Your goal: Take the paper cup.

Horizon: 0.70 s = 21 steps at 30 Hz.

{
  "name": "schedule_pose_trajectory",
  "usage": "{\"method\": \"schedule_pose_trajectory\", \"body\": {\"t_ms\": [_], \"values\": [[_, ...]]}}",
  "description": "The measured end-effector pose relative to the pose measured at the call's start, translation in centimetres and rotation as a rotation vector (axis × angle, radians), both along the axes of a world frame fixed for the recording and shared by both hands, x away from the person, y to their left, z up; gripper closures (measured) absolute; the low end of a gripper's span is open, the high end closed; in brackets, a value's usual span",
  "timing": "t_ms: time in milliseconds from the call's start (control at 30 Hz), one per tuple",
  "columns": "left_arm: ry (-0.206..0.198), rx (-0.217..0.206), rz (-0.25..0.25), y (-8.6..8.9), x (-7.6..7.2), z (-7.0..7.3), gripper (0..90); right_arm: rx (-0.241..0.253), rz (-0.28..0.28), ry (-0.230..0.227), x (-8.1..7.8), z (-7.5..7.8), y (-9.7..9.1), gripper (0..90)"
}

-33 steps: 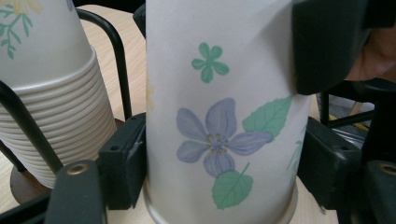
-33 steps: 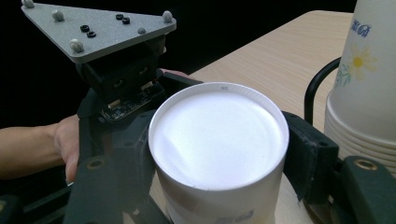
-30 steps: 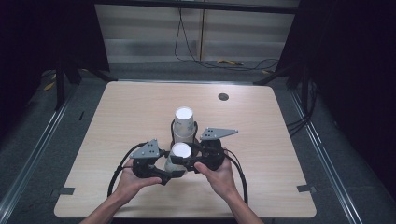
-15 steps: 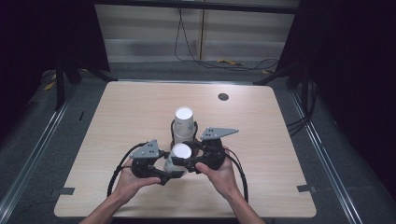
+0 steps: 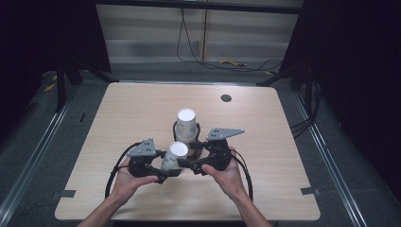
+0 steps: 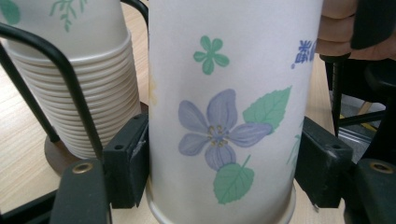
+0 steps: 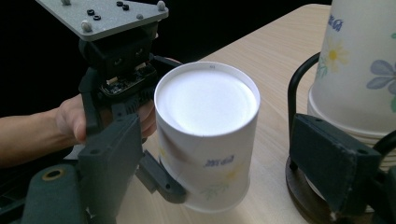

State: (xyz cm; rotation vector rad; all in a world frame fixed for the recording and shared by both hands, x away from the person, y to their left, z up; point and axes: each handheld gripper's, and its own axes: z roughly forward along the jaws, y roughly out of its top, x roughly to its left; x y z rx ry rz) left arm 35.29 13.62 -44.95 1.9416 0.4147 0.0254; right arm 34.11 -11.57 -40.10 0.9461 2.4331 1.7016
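A single flower-printed paper cup [image 5: 177, 154] stands upside down on the table, just in front of a stack of the same cups [image 5: 186, 124] in a black wire holder. My left gripper [image 5: 171, 164] is shut on this cup [image 6: 219, 116], and both pads press its sides. My right gripper [image 5: 193, 161] reaches in from the other side. Its jaws have just been opening and now stand apart around the cup [image 7: 208, 135], with a clear gap at the right pad. The cup stack [image 7: 359, 65] sits just beyond that right jaw.
The wooden table [image 5: 283, 142] has a small dark round grommet [image 5: 226, 98] near its far edge. The holder's brown base [image 6: 58, 154] and wire loop stand close beside the held cup. Cables lie on the floor behind the table.
From above, both hands and the single cup stay where they were. The right gripper's jaws look slightly wider around the cup.
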Motion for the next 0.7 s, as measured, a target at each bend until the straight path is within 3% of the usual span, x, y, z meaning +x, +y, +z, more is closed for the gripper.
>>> {"method": "schedule_pose_trajectory", "body": {"t_ms": [433,700], "values": [[0.029,0.035,0.024,0.5,0.4,0.0,29.2,-0.01,-0.009,-0.011,0.0,0.8,-1.3,17.6],[0.033,0.053,0.026,1.0,0.6,1.0,28.7,-0.026,-0.003,-0.002,0.1,0.9,-1.8,17.0]]}}
